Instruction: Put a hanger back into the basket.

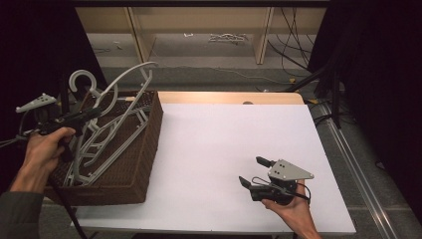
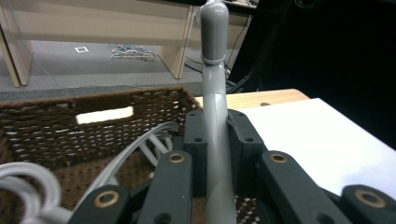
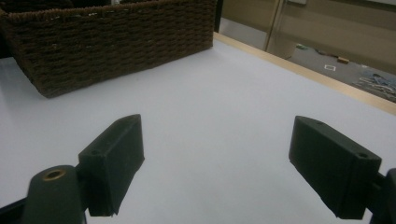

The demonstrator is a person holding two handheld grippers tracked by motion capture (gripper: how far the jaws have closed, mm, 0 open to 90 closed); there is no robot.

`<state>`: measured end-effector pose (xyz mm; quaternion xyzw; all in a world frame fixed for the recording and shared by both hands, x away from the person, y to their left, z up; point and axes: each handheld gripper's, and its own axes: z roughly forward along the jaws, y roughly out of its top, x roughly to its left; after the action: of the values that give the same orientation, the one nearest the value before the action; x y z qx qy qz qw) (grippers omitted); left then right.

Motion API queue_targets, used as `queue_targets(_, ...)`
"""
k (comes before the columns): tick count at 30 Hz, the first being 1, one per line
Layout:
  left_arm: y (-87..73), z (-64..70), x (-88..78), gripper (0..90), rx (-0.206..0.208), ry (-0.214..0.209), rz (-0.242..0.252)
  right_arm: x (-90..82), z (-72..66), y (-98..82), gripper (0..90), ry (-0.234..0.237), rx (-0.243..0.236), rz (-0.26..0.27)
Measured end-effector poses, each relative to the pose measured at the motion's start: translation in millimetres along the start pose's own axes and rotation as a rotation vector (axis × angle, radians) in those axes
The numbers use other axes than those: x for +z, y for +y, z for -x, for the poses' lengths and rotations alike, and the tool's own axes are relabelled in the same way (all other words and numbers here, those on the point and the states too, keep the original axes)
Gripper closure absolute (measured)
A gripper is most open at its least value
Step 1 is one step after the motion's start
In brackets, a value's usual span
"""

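Left gripper (image 2: 215,140): jaws clamped on a thin grey plastic hanger (image 2: 215,93), which runs up between the pads to a rounded tip. Beneath and ahead of it is a brown woven wicker basket (image 1: 149,144), rectangular with a slot handle, holding more pale curved hangers (image 1: 107,137) piled at angles. Right gripper (image 1: 255,172): jaws wide apart with nothing between them, held low over bare matte white tabletop (image 1: 224,139), well apart from the basket. Beyond the board are a light wood edge (image 1: 224,97), grey floor with loose cables (image 1: 293,30), wooden shelving and dark curtains at the sides.
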<state>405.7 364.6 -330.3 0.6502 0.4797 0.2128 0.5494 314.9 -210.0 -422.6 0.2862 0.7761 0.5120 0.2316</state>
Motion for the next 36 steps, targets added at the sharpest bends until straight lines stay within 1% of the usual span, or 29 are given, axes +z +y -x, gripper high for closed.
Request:
queue_targets(1, -1.3, -3.2, -1.0, 79.3, 0.0, 0.008, 0.0, 0.0, 0.1, 0.0, 18.9, 0.0, 0.0, 0.0)
queue_targets(3, -3.7, -8.0, -2.8, 79.2, -0.001, 0.005, 0.002, 0.5, 0.4, -0.3, 18.8, -0.003, 0.0, 0.006)
queue_targets(4, -5.4, -10.3, -4.2, 79.2, -0.003, 0.006, 0.004, 0.0, 0.8, -0.1, 18.8, 0.004, -0.001, -0.004)
queue_targets(5, -6.7, -12.1, -5.3, 79.3, 0.004, 0.003, 0.005, 1.0, 0.3, -0.7, 18.8, -0.005, 0.0, 0.005)
queue_targets(6, -8.1, -13.3, -6.4, 79.3, 0.015, 0.004, 0.005, 0.4, 0.6, -0.5, 18.8, 0.002, -0.001, -0.007)
queue_targets(8, -10.9, -15.5, -8.6, 79.2, 0.024, -0.003, 0.0, 0.6, 0.4, -0.7, 18.8, 0.007, 0.002, -0.01)
queue_targets(10, -14.0, -17.7, -10.7, 79.2, 0.033, -0.002, -0.009, 0.7, 0.3, -1.1, 18.8, 0.008, 0.003, -0.014)
queue_targets(12, -18.3, -19.8, -12.0, 79.2, 0.039, -0.004, -0.018, 1.7, -0.2, -1.4, 18.8, 0.005, 0.005, -0.005)
queue_targets(15, -24.9, -23.5, -13.4, 79.2, 0.035, -0.006, -0.034, 1.6, -0.4, -1.3, 18.8, 0.006, 0.002, -0.008)
queue_targets(16, -27.1, -24.6, -13.6, 79.2, 0.039, -0.006, -0.041, 1.2, -0.3, -1.1, 18.8, 0.008, 0.002, -0.014)
queue_targets(19, -34.3, -28.6, -14.1, 79.2, 0.049, 0.0, -0.066, 2.0, -0.5, -1.5, 18.7, 0.008, -0.001, -0.01)
queue_targets(21, -37.4, -31.4, -14.6, 79.3, 0.045, 0.002, -0.072, 1.8, 0.0, -1.5, 18.5, 0.01, 0.003, -0.019)
queue_targets(22, -39.1, -32.7, -14.9, 79.3, 0.041, 0.003, -0.074, 1.0, 0.0, -1.4, 18.3, 0.008, 0.003, -0.032)
queue_targets(23, -40.7, -34.0, -15.0, 79.3, 0.039, 0.002, -0.074, 2.0, -0.1, -2.0, 17.8, 0.011, 0.006, -0.021)
queue_targets(27, -46.8, -36.7, -15.0, 79.3, 0.035, 0.008, -0.097, 1.9, 0.1, -1.8, 17.5, 0.013, 0.006, -0.022)
queue_targets(29, -49.0, -37.7, -13.4, 79.2, 0.035, 0.003, -0.104, 1.9, 0.0, -1.9, 17.5, 0.014, 0.006, -0.024)
queue_targets(31, -50.5, -37.3, -11.2, 79.3, 0.038, 0.003, -0.119, 1.9, -0.1, -1.9, 17.4, 0.015, 0.007, -0.025)
queue_targets(32, -51.3, -37.0, -9.6, 79.3, 0.048, 0.003, -0.131, 1.9, -0.1, -1.9, 17.4, 0.015, 0.007, -0.025)
queue_targets(33, -52.5, -36.4, -7.5, 79.2, 0.06, 0.009, -0.152, 1.9, -0.1, -1.9, 17.4, 0.015, 0.007, -0.025)
queue_targets(34, -54.5, -35.7, -5.3, 79.2, 0.07, 0.025, -0.179, 1.9, 0.0, -2.0, 17.4, 0.016, 0.007, -0.025)
queue_targets(36, -58.6, -35.7, -0.1, 79.3, 0.067, 0.023, -0.207, 2.1, 0.2, -2.0, 17.4, 0.016, 0.004, -0.027)
